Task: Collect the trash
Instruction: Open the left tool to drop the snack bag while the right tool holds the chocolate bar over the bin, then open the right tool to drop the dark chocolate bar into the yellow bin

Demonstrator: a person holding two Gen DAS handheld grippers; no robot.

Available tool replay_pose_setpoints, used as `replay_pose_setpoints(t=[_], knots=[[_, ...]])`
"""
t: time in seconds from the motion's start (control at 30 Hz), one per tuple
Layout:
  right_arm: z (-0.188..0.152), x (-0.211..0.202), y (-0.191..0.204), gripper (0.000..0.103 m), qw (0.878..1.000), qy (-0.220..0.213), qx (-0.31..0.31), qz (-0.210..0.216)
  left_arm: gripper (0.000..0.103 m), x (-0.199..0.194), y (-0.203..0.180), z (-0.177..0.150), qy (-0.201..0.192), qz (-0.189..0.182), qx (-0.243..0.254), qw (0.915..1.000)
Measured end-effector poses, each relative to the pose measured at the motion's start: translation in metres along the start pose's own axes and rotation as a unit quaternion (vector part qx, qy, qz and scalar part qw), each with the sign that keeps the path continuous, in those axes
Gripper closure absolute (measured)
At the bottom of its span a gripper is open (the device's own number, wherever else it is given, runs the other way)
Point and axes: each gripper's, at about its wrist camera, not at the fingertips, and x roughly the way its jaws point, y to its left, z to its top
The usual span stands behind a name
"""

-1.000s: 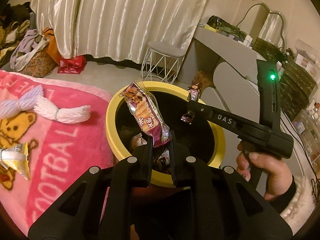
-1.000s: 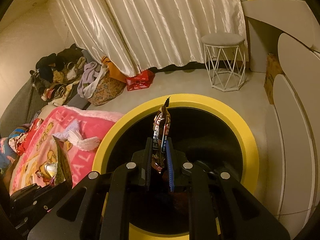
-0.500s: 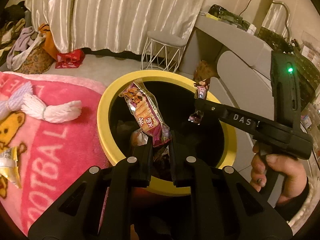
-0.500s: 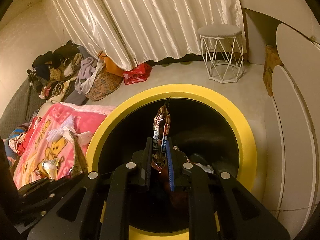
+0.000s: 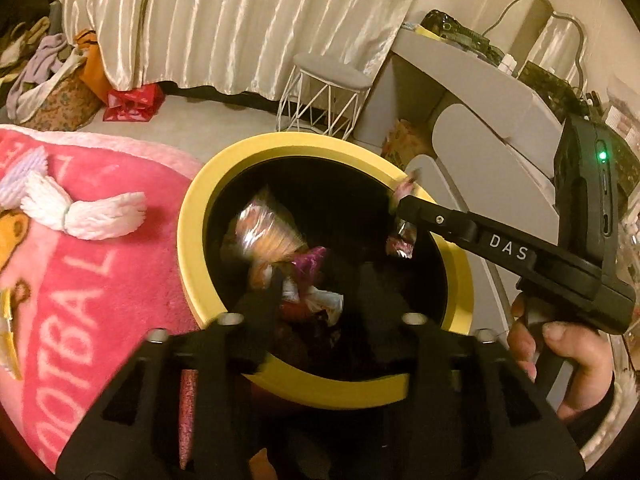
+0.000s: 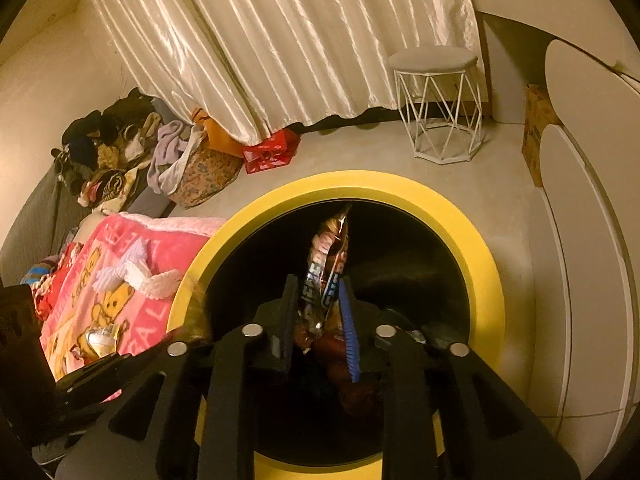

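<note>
A round bin with a yellow rim (image 5: 192, 216) (image 6: 476, 248) and black inside stands on the floor. My left gripper (image 5: 320, 292) is open above it, and a snack wrapper (image 5: 266, 232) is loose inside the bin, blurred, among other trash (image 5: 316, 300). My right gripper (image 6: 320, 300) is over the bin with its fingers slightly apart around a brown chocolate bar wrapper (image 6: 326, 256), which still stands upright between them. In the left wrist view the right gripper (image 5: 404, 216) shows with that wrapper (image 5: 400, 240) at its tip.
A pink blanket (image 5: 80, 272) lies left of the bin with a white tissue bow (image 5: 84, 212) and a yellow wrapper (image 6: 98, 338) on it. A white wire stool (image 5: 320, 96), grey desk (image 5: 480, 92), curtain and clothes pile (image 6: 120, 140) stand behind.
My left gripper has opened and let go of the snack wrapper, which has dropped into the bin. My right gripper's fingers have parted slightly around the chocolate wrapper.
</note>
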Motion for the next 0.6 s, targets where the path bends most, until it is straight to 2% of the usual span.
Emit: replay_pose_setpoints(t=[0.07, 0.13, 0.27, 0.6], knots=[[0.000, 0.000, -0.002, 0.069, 1.000, 0.000, 0.003, -0.001, 0.056, -0.002, 0.001, -0.001, -0.003, 0.001, -0.002, 1.0000], [0.001, -0.001, -0.003, 0.066, 1.000, -0.003, 0.004, -0.003, 0.033, -0.006, 0.003, -0.001, -0.008, 0.005, -0.007, 0.9999], [0.001, -0.004, 0.000, 0.050, 1.000, -0.012, 0.004, -0.003, 0.011, -0.017, 0.008, -0.003, -0.023, 0.002, -0.018, 0.9996], [0.002, -0.014, 0.019, 0.037, 0.999, -0.037, -0.025, 0.008, 0.011, -0.047, 0.016, -0.009, -0.054, 0.042, -0.020, 0.9974]])
